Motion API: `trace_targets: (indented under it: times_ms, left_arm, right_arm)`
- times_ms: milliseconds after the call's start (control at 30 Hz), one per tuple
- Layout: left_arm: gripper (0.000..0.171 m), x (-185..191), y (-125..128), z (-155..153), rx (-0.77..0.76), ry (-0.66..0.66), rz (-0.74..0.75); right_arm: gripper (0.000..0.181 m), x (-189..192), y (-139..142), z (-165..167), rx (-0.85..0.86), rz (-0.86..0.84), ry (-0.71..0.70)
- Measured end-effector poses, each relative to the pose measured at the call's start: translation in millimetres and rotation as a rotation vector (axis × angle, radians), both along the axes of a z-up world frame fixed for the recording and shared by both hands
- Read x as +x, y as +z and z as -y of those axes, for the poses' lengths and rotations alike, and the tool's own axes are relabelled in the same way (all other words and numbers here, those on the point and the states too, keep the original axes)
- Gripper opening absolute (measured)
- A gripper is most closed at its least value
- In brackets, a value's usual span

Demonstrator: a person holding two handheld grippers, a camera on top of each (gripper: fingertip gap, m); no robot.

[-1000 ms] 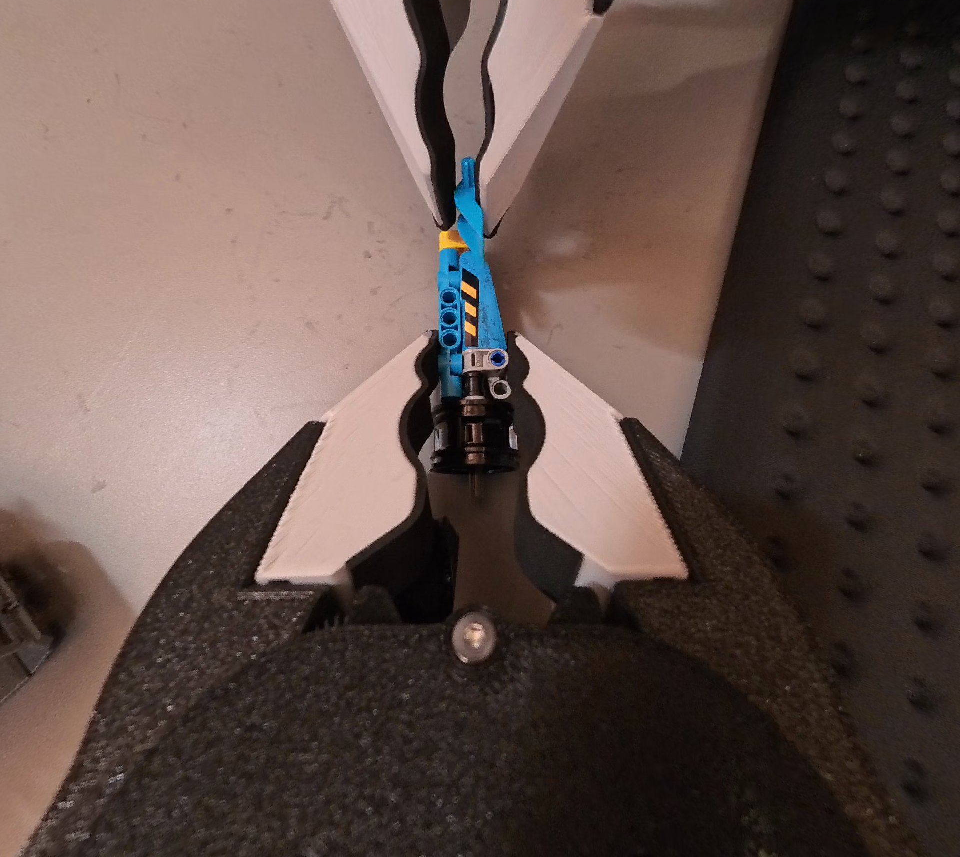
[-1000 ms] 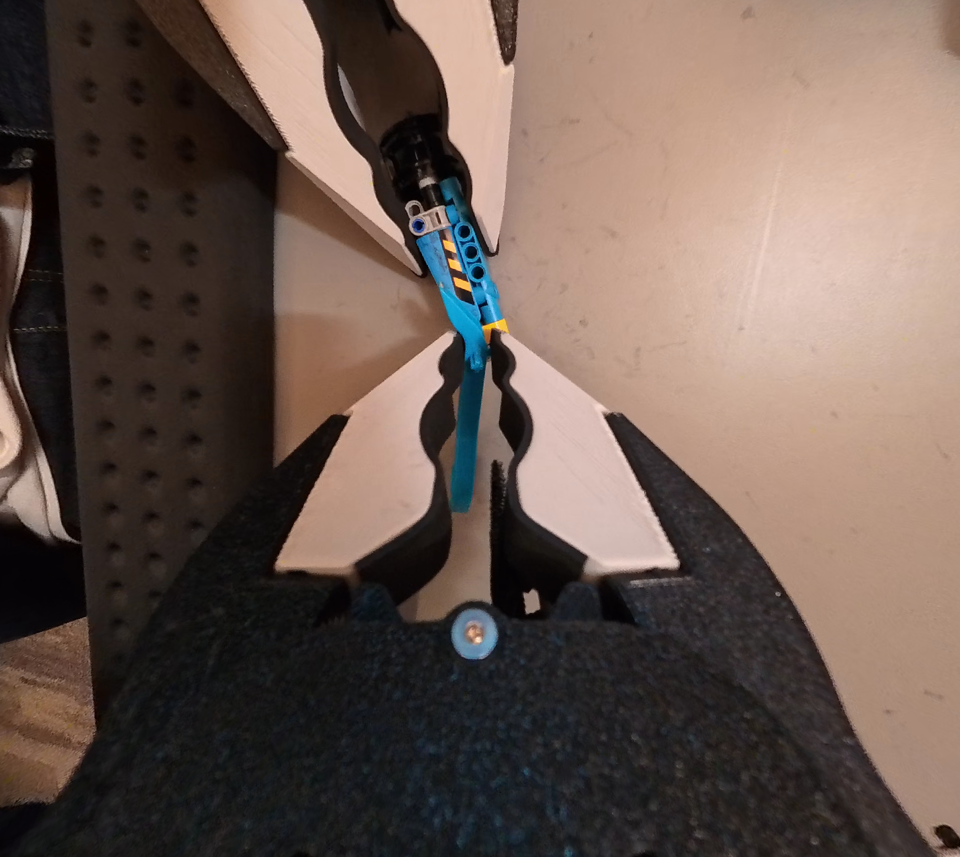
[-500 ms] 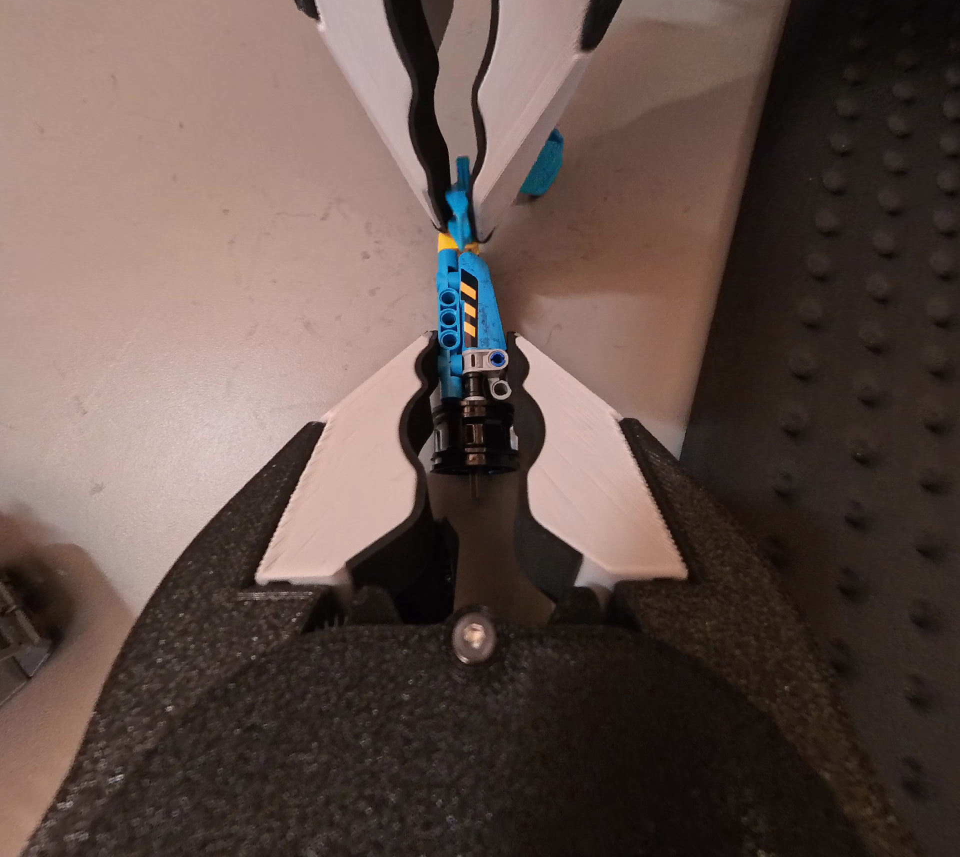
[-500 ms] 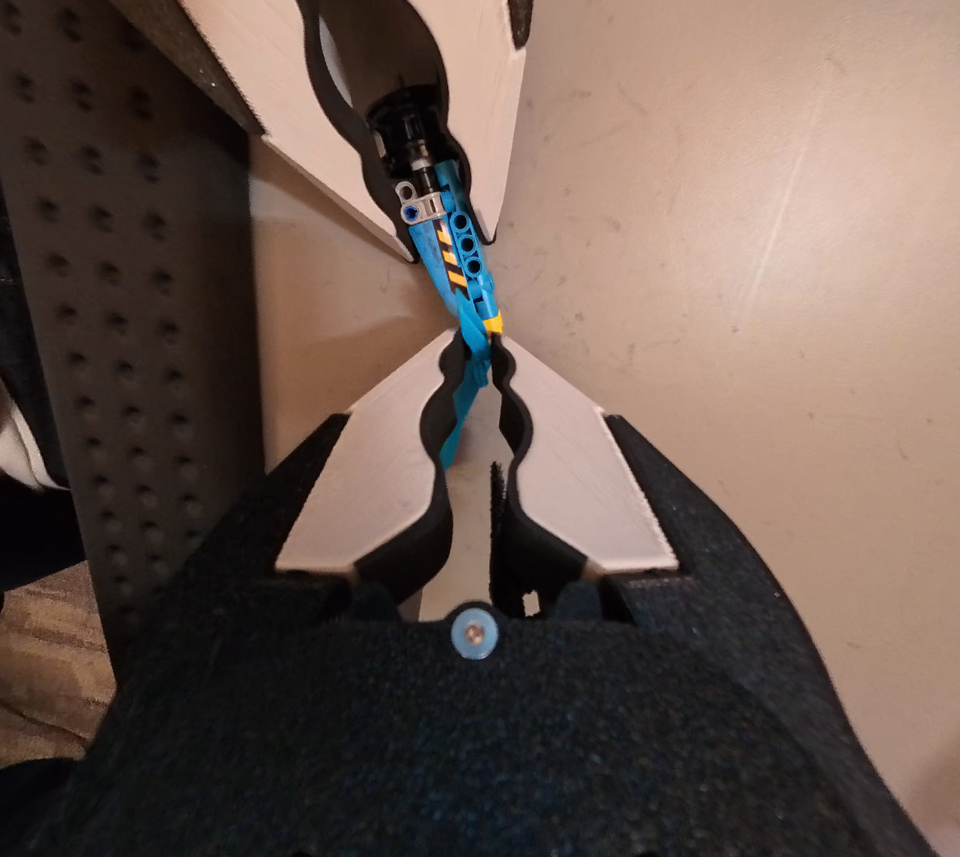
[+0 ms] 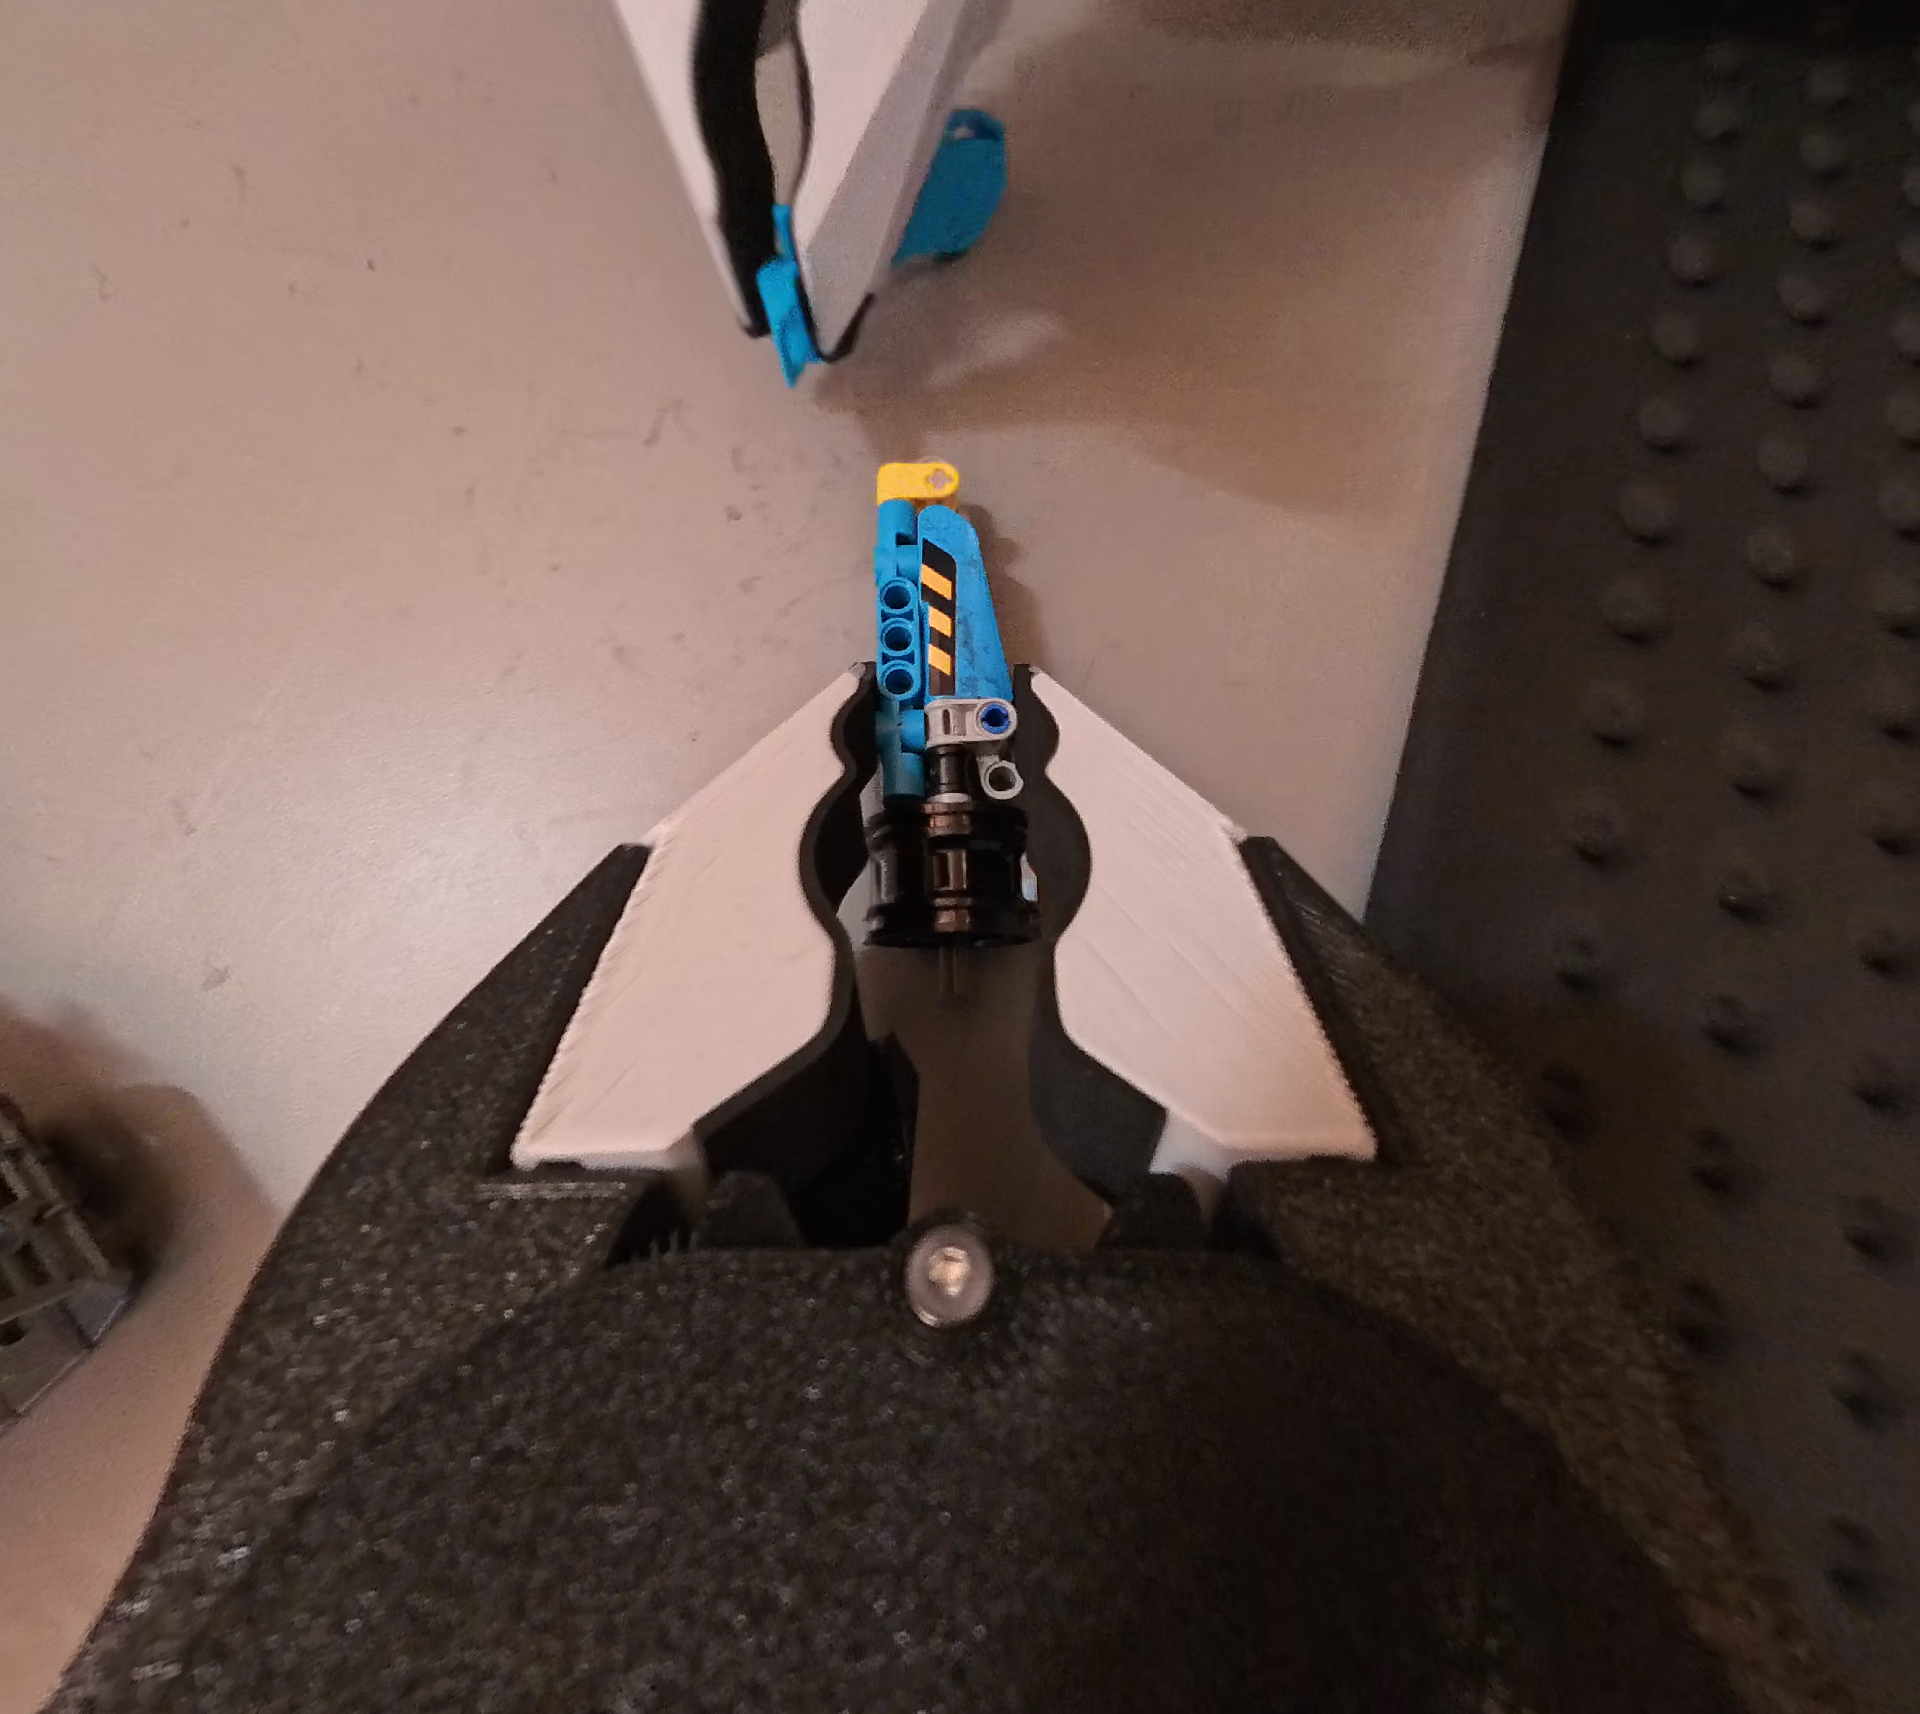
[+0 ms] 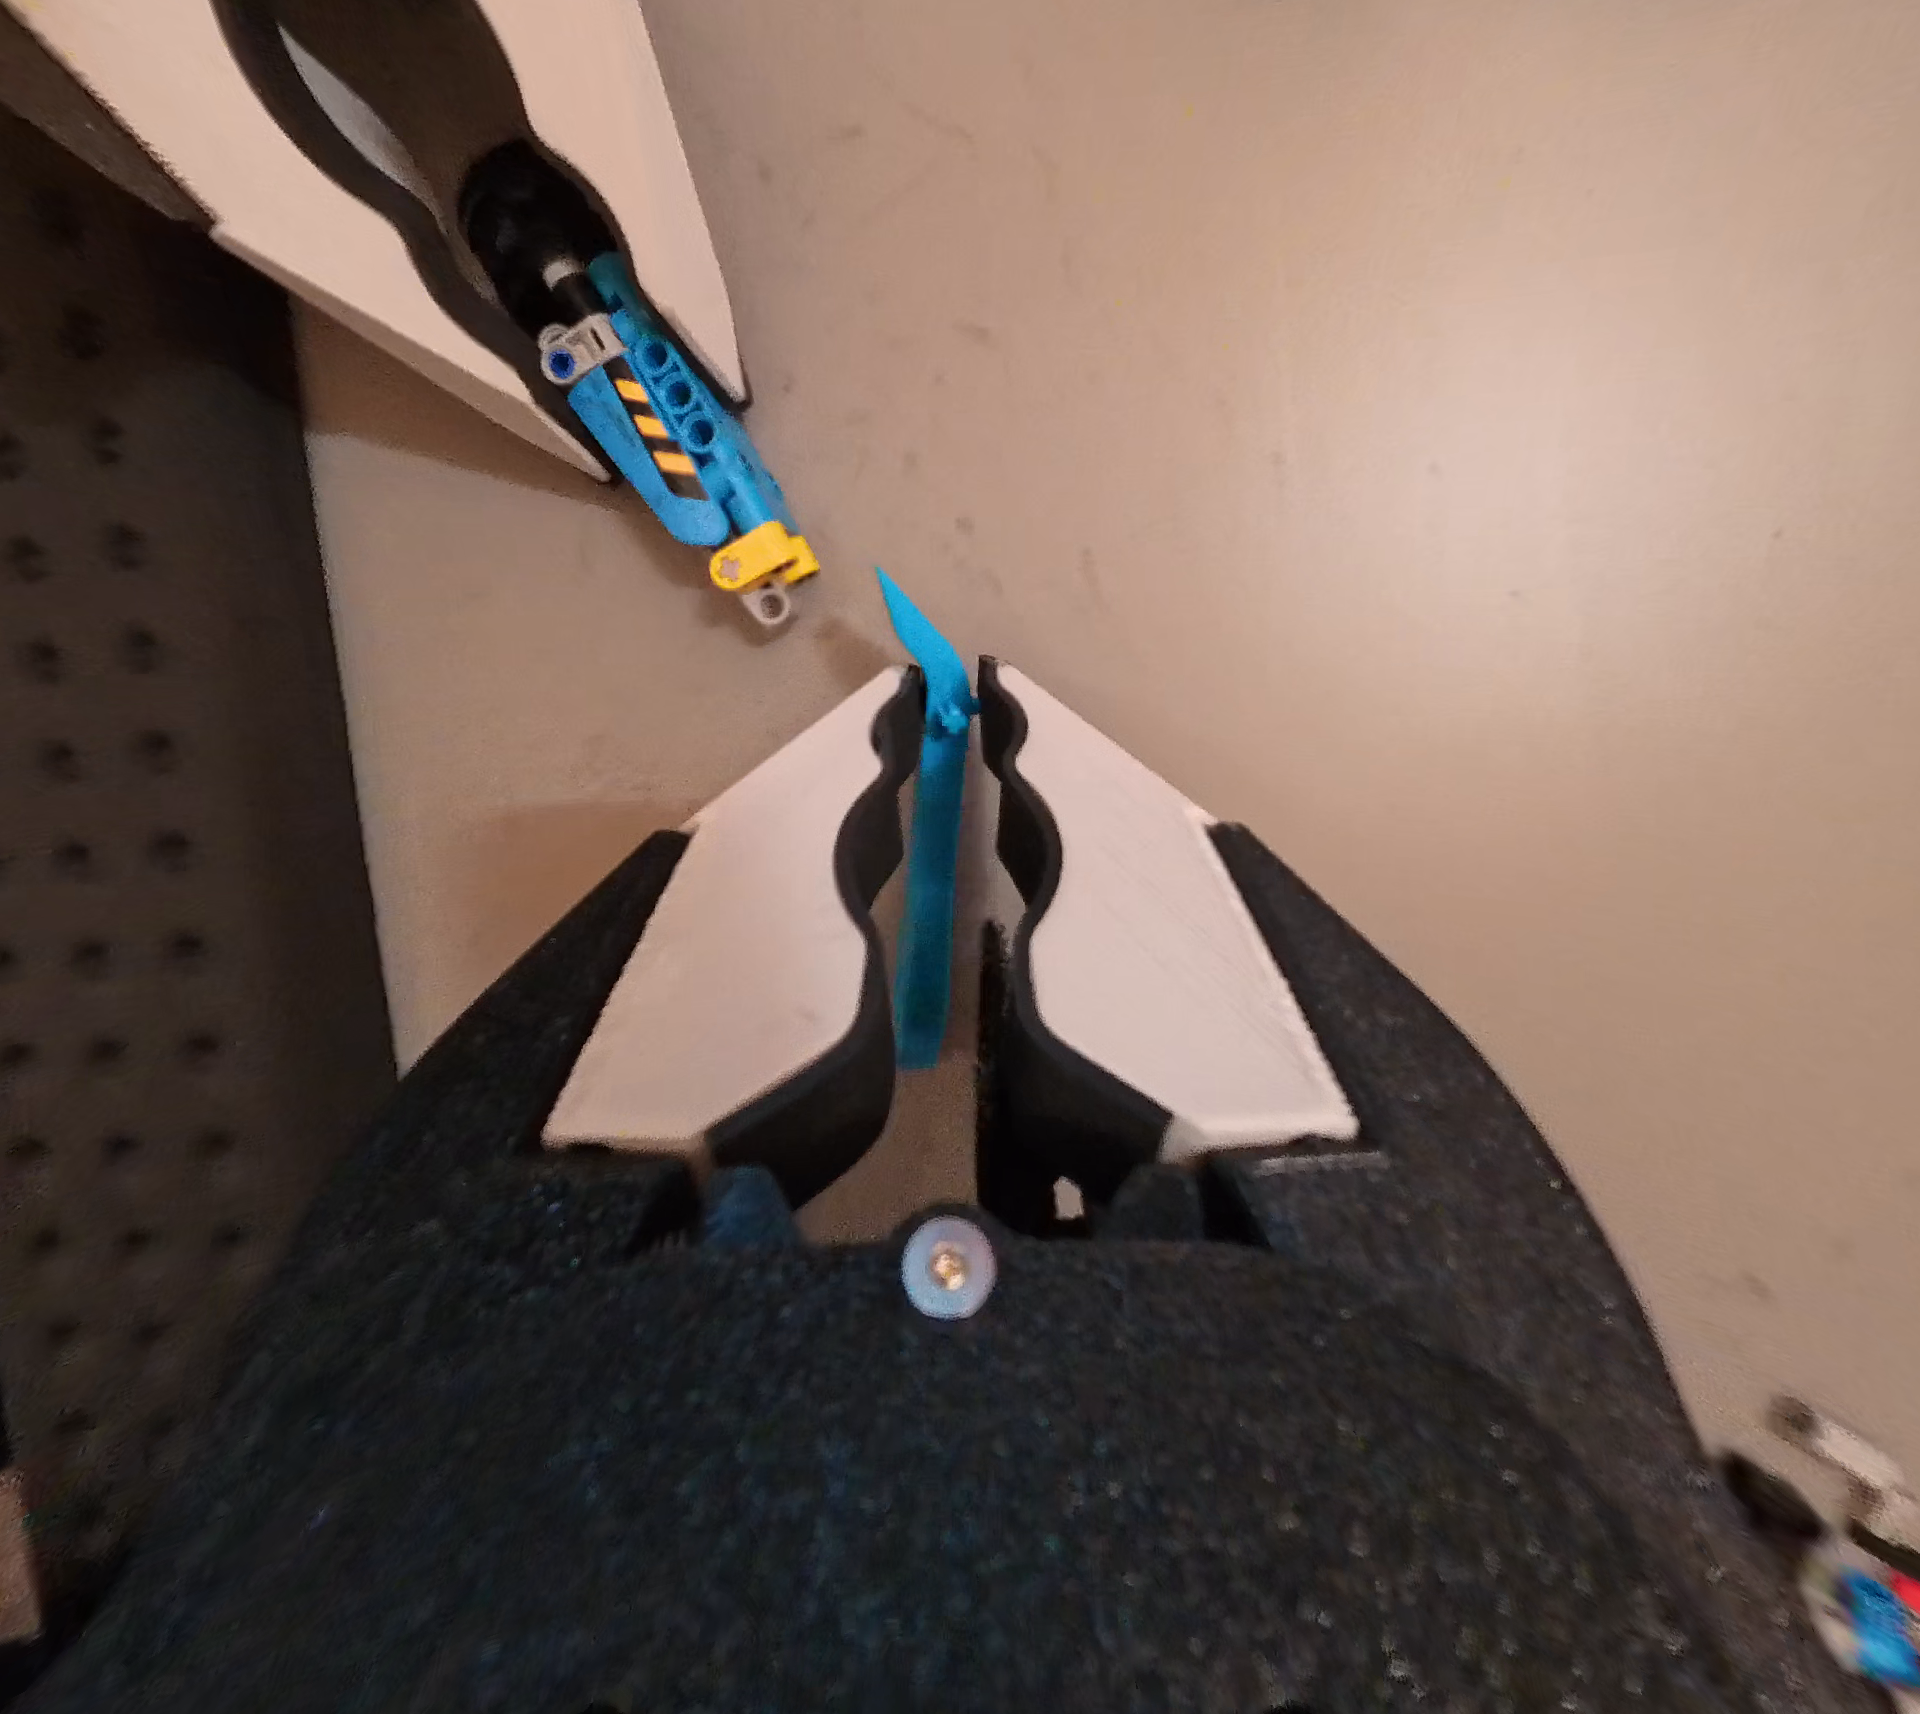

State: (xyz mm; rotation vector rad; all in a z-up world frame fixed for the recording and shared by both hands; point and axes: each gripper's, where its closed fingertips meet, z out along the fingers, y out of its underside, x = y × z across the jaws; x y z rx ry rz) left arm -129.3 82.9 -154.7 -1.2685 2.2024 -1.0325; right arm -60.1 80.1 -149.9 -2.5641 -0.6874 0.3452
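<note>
My left gripper (image 5: pixel 940 677) is shut on a blue toy-brick assembly (image 5: pixel 935 604) with black and orange stripes, a black hub at its rear and a yellow connector (image 5: pixel 914 482) at its free tip. My right gripper (image 6: pixel 945 677) is shut on a thin blue panel piece (image 6: pixel 930 885), held edge-on between the jaws. The panel and the assembly are apart, with a small gap between them. In the left wrist view the right gripper (image 5: pixel 800 324) hangs above with the blue panel (image 5: pixel 784 314) at its tips. In the right wrist view the left gripper (image 6: pixel 665 438) holds the assembly (image 6: pixel 675 449) at the upper left.
A beige tabletop (image 5: pixel 312 521) lies under both grippers. A dark studded mat (image 5: pixel 1714 729) borders it, and also shows in the right wrist view (image 6: pixel 135 729). A grey part (image 5: pixel 42 1249) sits at the lower left. Small coloured pieces (image 6: pixel 1860 1581) lie at the lower right. About 8 cm separates my left fingertips from my right.
The blue panel has come off the assembly's yellow tip. The right gripper has moved away with it, and the yellow connector is now bare.
</note>
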Motion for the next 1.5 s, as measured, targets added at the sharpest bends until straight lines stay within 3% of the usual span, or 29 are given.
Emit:
trace_targets:
  times_ms: [67,167,300,400,533,767,967,1133,1200,1400,1500]
  left_arm:
    - [0.024,0.3,0.7,-2.4,0.005,0.006,0.008]
    - [0.024,-0.1,2.5,-3.1,-0.042,0.011,-0.006]
    - [0.024,-3.2,6.8,1.4,-0.220,0.001,-0.085]
    - [0.024,-4.5,14.3,3.6,-0.363,0.001,-0.123]
    - [0.024,-7.3,6.3,8.1,-0.339,-0.020,-0.171]
    - [0.024,-6.6,3.7,7.9,-0.374,-0.014,-0.212]
    - [0.024,-6.5,3.2,8.4,-0.344,-0.017,-0.196]
    - [0.024,-6.5,3.0,8.6,-0.338,-0.017,-0.194]
    - [0.024,-6.5,2.7,8.9,-0.318,-0.018,-0.183]
    - [0.024,-9.9,0.3,16.5,-0.057,-0.143,-0.038]
    - [0.025,-5.9,0.8,18.1,0.023,-0.131,0.017]
  right_arm:
    - [0.011,-6.7,-3.2,0.7,0.053,-0.099,-0.013]
    - [0.032,-11.1,-1.1,-1.8,0.164,-0.160,-0.026]
    - [0.031,-38.6,28.6,-0.4,0.425,-0.159,0.093]
    - [0.029,-44.3,23.4,6.4,0.447,-0.058,0.141]
    - [0.016,-46.1,29.5,6.1,0.562,0.096,0.202]
    - [0.005,-50.5,14.3,1.1,0.619,0.384,0.303]
    - [0.002,-51.8,12.5,2.3,0.596,0.341,0.314]
    - [0.023,-48.0,13.9,5.0,0.511,0.172,0.215]
    - [0.024,-49.3,6.8,7.2,0.455,0.102,0.198]
    - [0.013,-59.6,6.0,18.6,0.325,-0.101,0.220]
    - [0.012,-58.8,5.3,20.5,0.295,-0.127,0.201]
